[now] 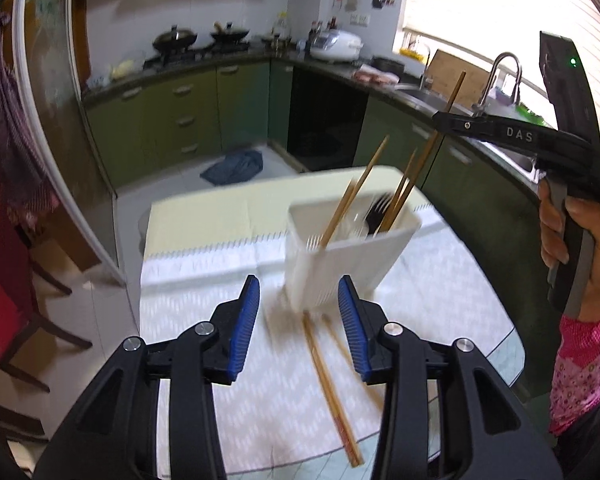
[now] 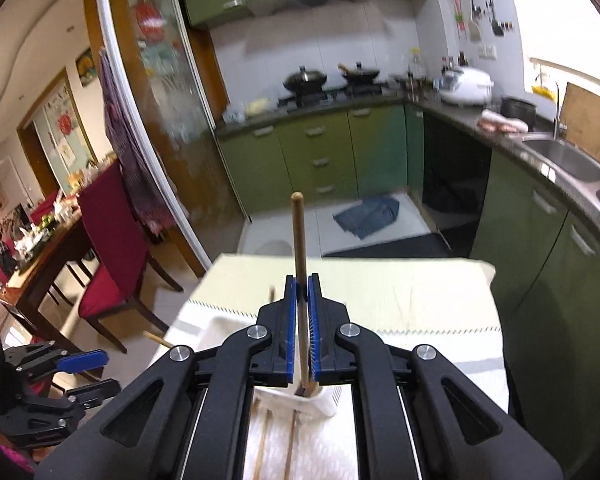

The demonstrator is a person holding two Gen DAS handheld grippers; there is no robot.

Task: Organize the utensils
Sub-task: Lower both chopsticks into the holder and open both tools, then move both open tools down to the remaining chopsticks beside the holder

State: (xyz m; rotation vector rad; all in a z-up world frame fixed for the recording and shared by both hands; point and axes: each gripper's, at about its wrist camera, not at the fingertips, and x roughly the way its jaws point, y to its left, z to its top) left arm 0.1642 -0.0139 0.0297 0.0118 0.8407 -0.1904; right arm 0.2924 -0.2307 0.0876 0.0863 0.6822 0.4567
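Your right gripper [image 2: 303, 312] is clamped on one chopstick [image 2: 299, 240], carrying it above the white utensil holder [image 1: 340, 256] — so you're mid-delivery. The holder sits on the table [image 1: 204, 320] and already has a few chopsticks and dark forks standing in it. Next you'll want to tip that stick upright over the holder's mouth and let go. Your left gripper [image 1: 300, 320] has its jaws partly apart with nothing between them, pointed down at the loose chopsticks [image 1: 328, 380] lying on the cloth just in front of the holder — probably the next pick.
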